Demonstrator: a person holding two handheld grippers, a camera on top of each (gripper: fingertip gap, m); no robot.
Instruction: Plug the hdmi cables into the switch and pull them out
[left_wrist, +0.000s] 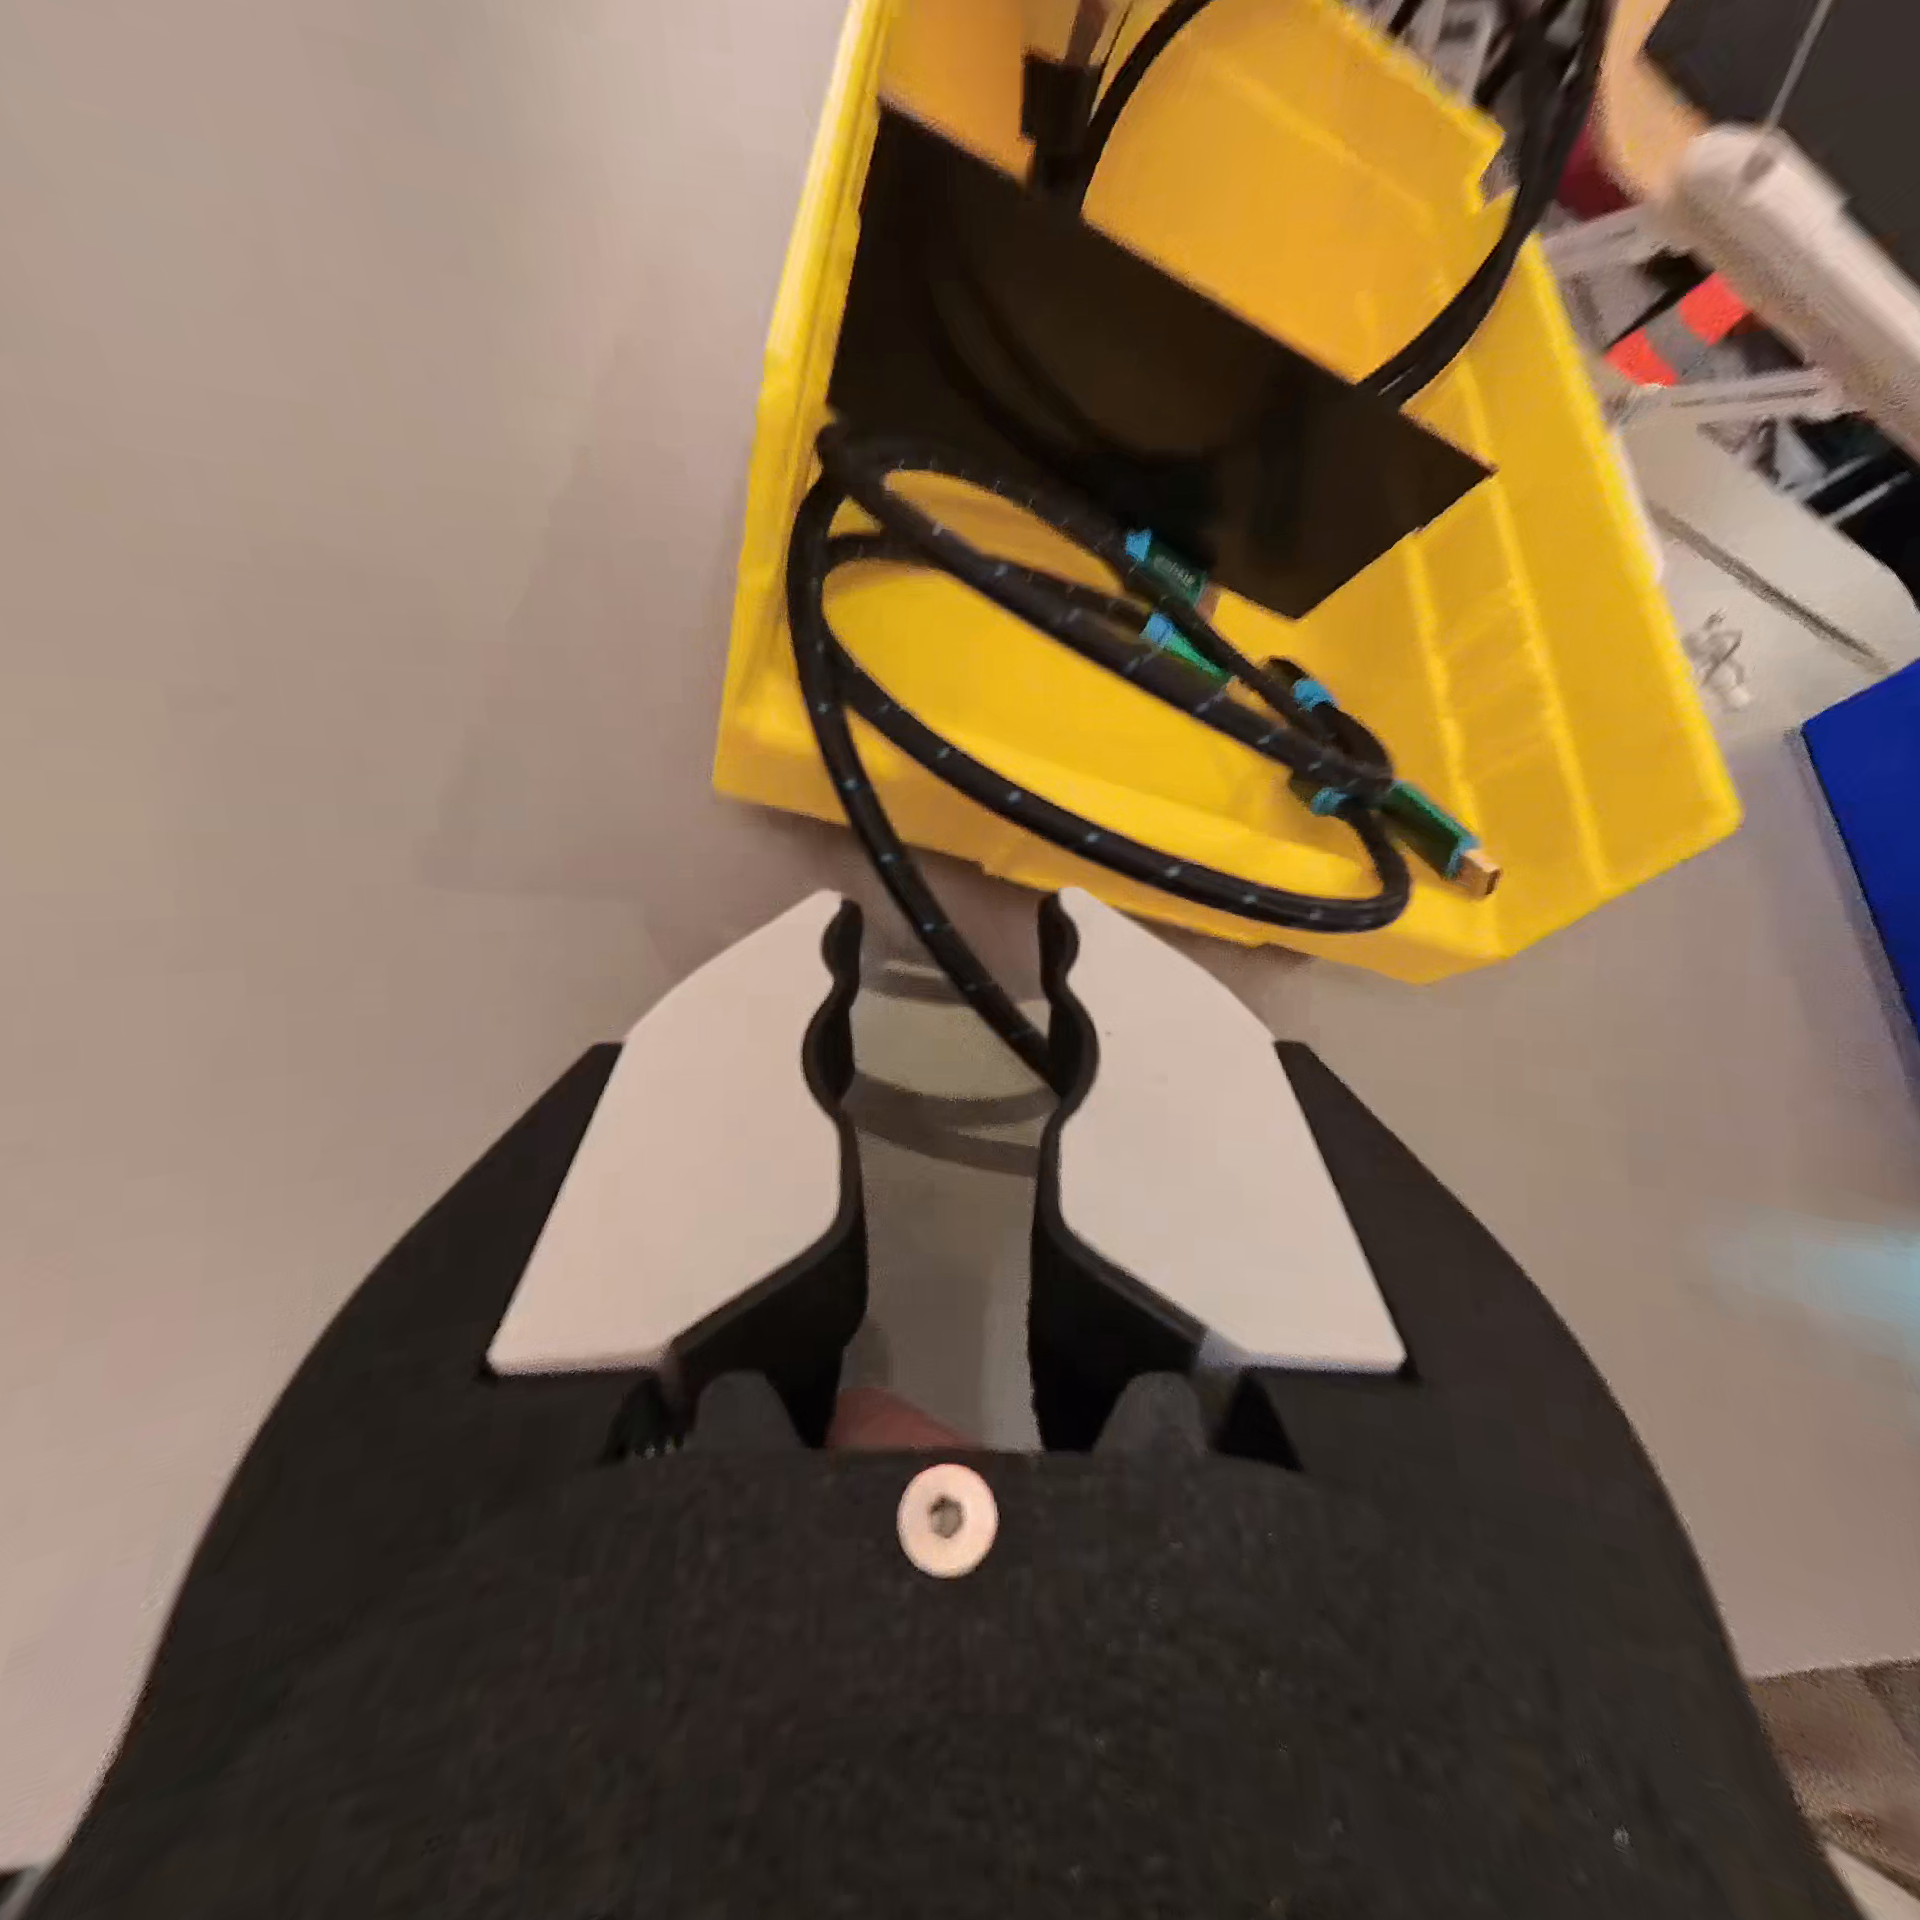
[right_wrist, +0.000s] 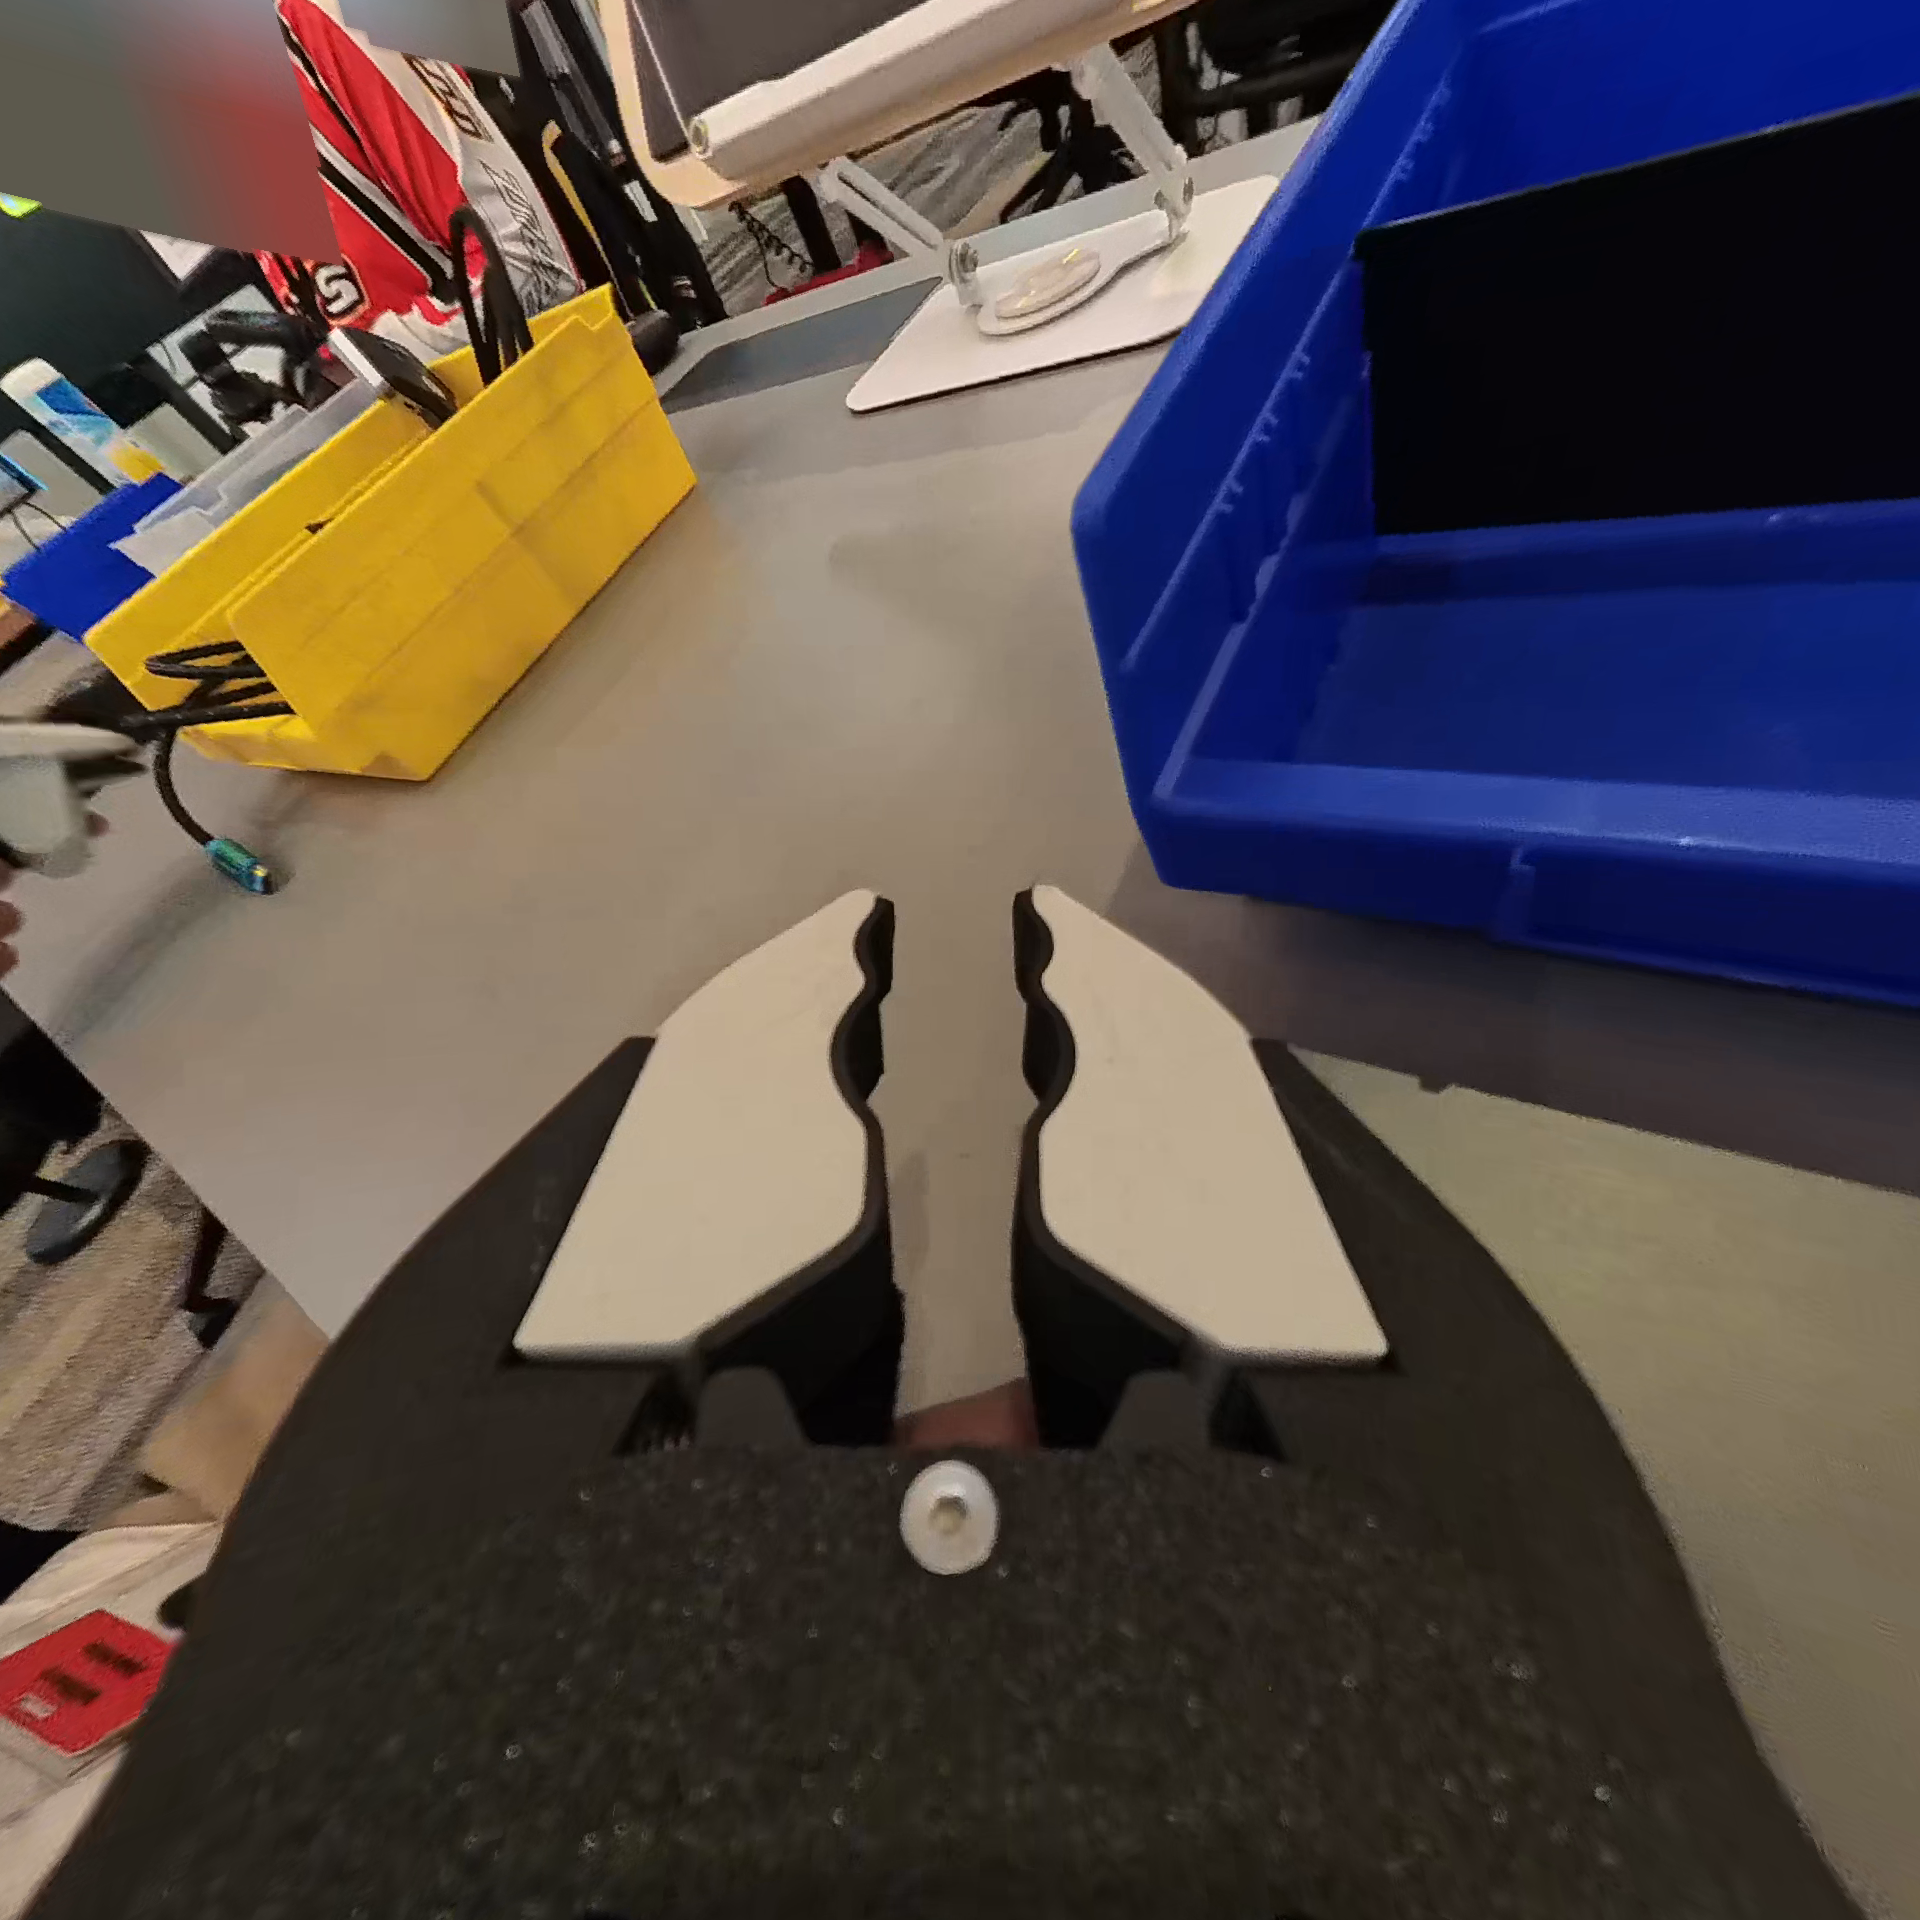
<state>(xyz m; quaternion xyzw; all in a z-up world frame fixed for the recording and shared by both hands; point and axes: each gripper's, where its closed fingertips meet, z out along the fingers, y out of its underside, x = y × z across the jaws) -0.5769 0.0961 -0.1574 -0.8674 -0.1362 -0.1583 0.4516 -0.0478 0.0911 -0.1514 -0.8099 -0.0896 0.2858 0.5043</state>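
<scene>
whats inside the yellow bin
Coiled black braided cables with green plugs, one strand trailing out between the left tongs. A black divider crosses the yellow bin; more black cables behind it. What lies under the divider is hidden.

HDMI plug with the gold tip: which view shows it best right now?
The left wrist view: the plug lies in plain sight in the yellow bin, green shell and gold tip both visible among the coiled cables. The right wrist view shows only the bin's outer wall, which hides that plug.
</scene>
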